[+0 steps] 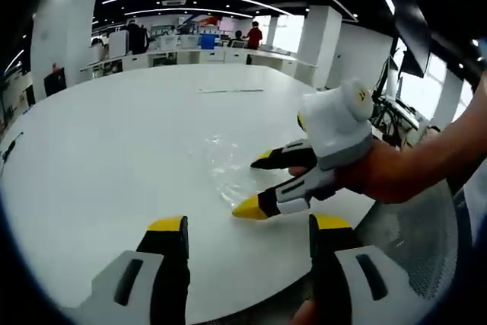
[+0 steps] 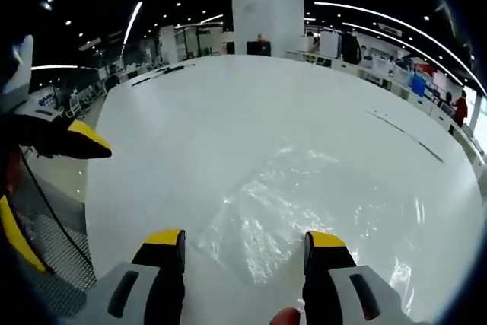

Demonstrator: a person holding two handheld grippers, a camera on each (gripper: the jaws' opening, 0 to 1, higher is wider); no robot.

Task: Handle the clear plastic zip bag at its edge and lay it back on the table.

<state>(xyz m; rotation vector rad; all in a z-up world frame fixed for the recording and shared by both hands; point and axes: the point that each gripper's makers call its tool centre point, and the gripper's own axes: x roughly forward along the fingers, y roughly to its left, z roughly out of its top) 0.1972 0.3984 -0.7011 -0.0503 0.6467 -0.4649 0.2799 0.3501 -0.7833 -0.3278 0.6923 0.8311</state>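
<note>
The clear zip bag was lying flat and crinkly on the white table, so I'd guess it was either not picked up yet or already laid back down. Its long axis seemed to run away from the near table edge, though its outline was too faint to say which end pointed where. The right gripper hovered at the bag's near edge with jaws spread and holding nothing, and the left gripper hung back from the bag, released too.

Far people and desks too small to tell.
</note>
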